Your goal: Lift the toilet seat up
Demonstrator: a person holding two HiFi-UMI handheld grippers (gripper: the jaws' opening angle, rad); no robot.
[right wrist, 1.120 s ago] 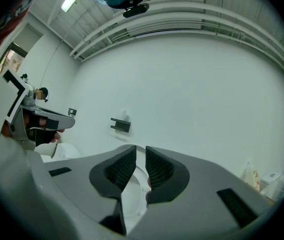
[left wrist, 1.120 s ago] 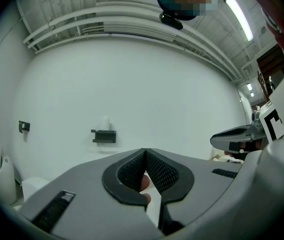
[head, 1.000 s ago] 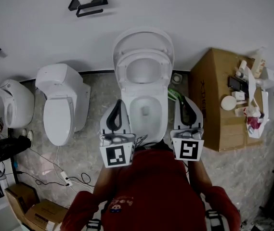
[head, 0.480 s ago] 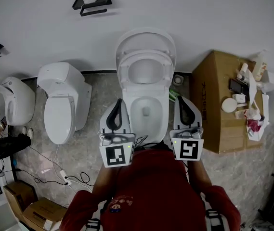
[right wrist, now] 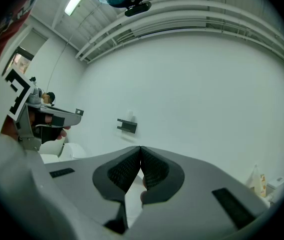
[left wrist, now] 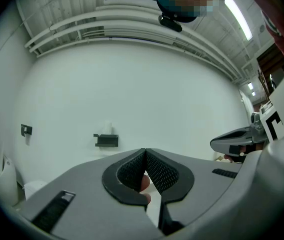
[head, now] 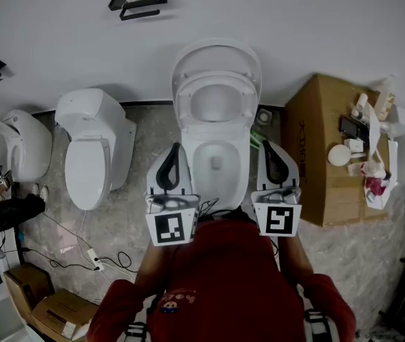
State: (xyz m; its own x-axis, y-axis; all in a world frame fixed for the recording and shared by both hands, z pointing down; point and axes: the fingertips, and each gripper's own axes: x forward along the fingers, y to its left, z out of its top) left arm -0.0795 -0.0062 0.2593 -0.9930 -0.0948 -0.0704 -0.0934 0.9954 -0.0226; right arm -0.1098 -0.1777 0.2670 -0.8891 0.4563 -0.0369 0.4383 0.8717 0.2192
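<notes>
Lifting is judged complete, the toilet seat [head: 181,105] being stood upright behind the bowl [head: 241,164], with left gripper [left wrist: 144,154] and right gripper [right wrist: 140,149] held closed and empty, so only withdrawal is called for.

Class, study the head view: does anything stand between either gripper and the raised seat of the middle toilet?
Nothing visible does. The left gripper and right gripper, both shut, flank the bowl, with only open air ahead to the toilet seat, which stands raised against the lid.
</notes>
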